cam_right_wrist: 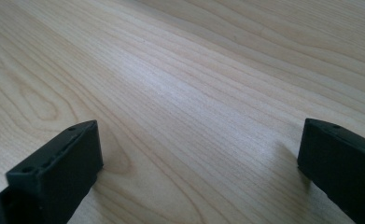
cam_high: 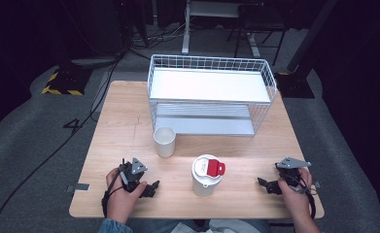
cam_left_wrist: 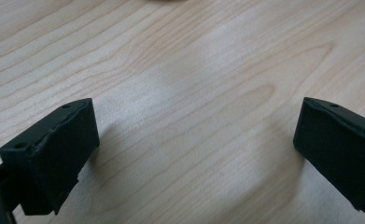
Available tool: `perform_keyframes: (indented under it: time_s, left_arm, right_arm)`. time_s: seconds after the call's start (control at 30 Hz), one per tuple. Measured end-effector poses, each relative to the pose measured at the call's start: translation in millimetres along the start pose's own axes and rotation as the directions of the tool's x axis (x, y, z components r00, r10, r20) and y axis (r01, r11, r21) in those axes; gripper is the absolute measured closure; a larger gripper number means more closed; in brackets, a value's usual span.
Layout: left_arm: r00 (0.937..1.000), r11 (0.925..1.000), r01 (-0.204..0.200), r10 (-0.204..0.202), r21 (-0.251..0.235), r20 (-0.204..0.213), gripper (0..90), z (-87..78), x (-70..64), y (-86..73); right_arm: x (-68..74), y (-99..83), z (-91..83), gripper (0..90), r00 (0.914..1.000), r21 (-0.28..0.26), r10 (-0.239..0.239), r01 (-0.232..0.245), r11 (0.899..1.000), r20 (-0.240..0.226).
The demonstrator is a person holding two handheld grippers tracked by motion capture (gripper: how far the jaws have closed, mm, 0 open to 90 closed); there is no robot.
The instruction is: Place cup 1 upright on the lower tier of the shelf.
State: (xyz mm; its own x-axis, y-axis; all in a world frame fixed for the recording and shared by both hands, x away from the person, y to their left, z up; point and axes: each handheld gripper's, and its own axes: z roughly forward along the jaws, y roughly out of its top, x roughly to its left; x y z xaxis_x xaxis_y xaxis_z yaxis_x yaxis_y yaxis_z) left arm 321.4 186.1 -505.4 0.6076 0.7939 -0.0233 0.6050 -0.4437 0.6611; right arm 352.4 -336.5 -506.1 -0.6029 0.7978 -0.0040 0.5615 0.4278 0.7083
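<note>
No words or brand names can be read on anything here. The white cup with a red and white lid (cam_high: 207, 174) has a red flap on top, but any print on it is too small to tell.

The left gripper (cam_high: 151, 189) rests low on the light wooden table (cam_high: 124, 121), held in the person's left hand (cam_high: 122, 194). Its jaws are spread wide apart with nothing between them. The right gripper (cam_high: 264, 184) is in the person's right hand (cam_high: 294, 191), and its jaws are also wide apart and hold nothing. The two grippers point toward each other across the near edge of the table.

The lidded cup stands upright between them, near the front of the table. From the left gripper it is at about 2 o'clock, and from the right gripper it is at about 9 o'clock. Neither gripper touches it. A plain white open cup (cam_high: 164, 141) stands at about 11 o'clock from the lidded cup, apart from it. A white wire basket rack with two shelves (cam_high: 212, 94) sits at 12 o'clock, at the far side of the table.

The high view shows the cups, the rack and both hands. The left gripper view shows the left gripper (cam_left_wrist: 196, 140) up close, with bare wood grain between its black jaws. The right gripper view shows the right gripper (cam_right_wrist: 201, 158) the same way, over bare wood.
</note>
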Motion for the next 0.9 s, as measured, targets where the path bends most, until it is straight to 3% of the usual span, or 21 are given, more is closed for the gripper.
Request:
perform_keyframes:
  time_s: [0.13,0.23,0.33,0.67,0.77,0.83,0.9]
  left_arm:
    - [0.9994,0.9995,-0.032,0.032,0.003,0.007,0.7,-3.6,4.1,-3.3]
    - [0.9993,0.9994,-0.034,0.034,0.0,0.015,0.7,-4.8,4.1,-5.2]
    - [0.9997,0.9999,-0.015,0.015,0.002,0.019,0.6,-5.0,2.7,-5.8]
    - [1.0,1.0,-0.008,0.008,0.0,0.004,1.0,-5.4,2.5,-5.9]
    - [1.0,0.9999,0.0,0.0,-0.012,0.004,5.8,-6.2,4.2,-4.4]
    - [1.0,0.9998,-0.002,0.002,-0.019,0.002,15.8,-6.9,4.7,-4.0]
    - [0.9996,0.9996,-0.024,0.025,-0.011,0.015,16.8,-8.7,6.5,-3.0]
  right_arm:
    - [-1.2,-0.6,-0.6,0.0,0.9999,0.001,-0.013,0.013,1.0,-0.011]
    - [-1.2,-0.7,-0.6,0.1,0.9999,0.0,-0.013,0.013,1.0,-0.01]
    - [-1.1,-0.7,-0.7,0.1,0.9999,0.0,-0.012,0.012,1.0,-0.008]
    - [-0.1,-1.2,-1.0,0.1,1.0,-0.002,-0.004,0.004,1.0,-0.001]
    - [-0.1,-1.1,-1.0,0.1,1.0,-0.002,-0.004,0.004,1.0,-0.001]
    - [-0.1,-1.1,-1.0,0.1,1.0,-0.002,-0.004,0.004,1.0,-0.001]
    - [-0.2,-1.1,-1.0,0.1,1.0,-0.002,-0.005,0.005,1.0,-0.001]
